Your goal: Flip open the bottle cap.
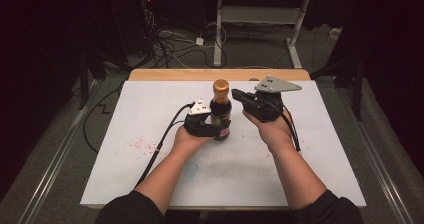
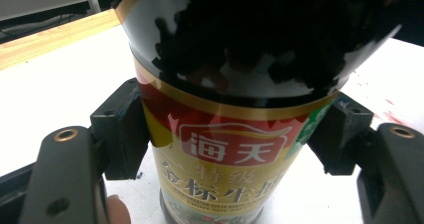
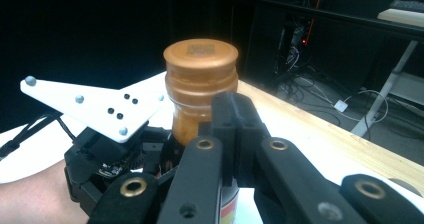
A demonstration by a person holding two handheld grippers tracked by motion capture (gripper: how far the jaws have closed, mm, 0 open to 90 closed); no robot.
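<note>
My left gripper (image 1: pixel 216 129) is clamped on the lower body of the bottle (image 1: pixel 220 111), its 2 jaws pressing the label from either side, as the left gripper view shows with the bottle (image 2: pixel 225 134) squeezed between them. The bottle stands upright near the middle of the white table (image 1: pixel 310 174), dark sauce inside and an orange cap (image 3: pixel 201 59) on top. My right gripper (image 1: pixel 239 97) sits just beside the neck, below the cap; its jaws look drawn narrow, but I cannot tell whether they grip anything. I judge the step to be getting hold of the cap to twist it off. To do that well, I should keep the left grip firm and low so the bottle cannot spin or tip, bring the right jaws level around the cap's ribbed side, and turn about the bottle's axis. My left forearm comes in low, palm cupping the gripper; my right wrist is raised and angled inward.
</note>
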